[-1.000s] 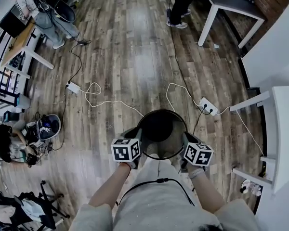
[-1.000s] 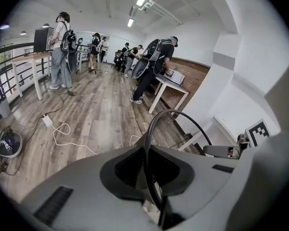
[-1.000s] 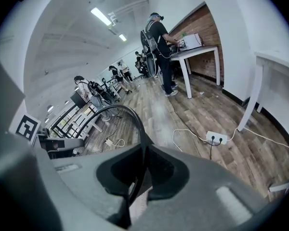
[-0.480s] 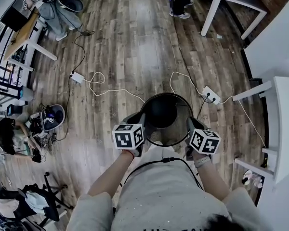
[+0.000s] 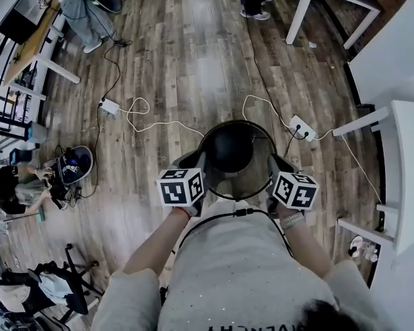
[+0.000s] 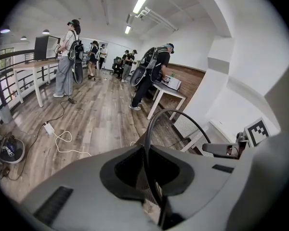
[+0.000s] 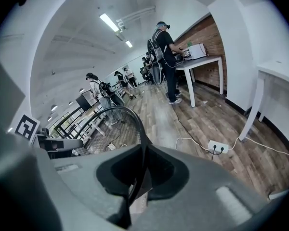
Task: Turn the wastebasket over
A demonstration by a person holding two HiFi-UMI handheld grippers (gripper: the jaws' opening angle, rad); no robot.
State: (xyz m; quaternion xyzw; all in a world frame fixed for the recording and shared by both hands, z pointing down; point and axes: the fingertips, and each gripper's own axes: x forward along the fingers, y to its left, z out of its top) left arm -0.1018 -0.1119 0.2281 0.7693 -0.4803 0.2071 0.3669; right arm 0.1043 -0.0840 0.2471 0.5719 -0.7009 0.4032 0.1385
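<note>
Black mesh wastebasket (image 5: pixel 234 150), centre of frame, mouth turned toward the camera, its dark base visible inside. Left gripper (image 5: pixel 201 176) and right gripper (image 5: pixel 270 174) each clamp opposite sides of its rim, both angled downward.

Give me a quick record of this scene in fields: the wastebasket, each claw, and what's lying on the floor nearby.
Wastebasket: black mesh, mouth up, held by its rim on opposite sides; not yet turned over
Left claw: shut on the rim's left side
Right claw: shut on the rim's right side
Contents: none visible
Floor nearby: white power strip and looped white cable on wood planks
</note>
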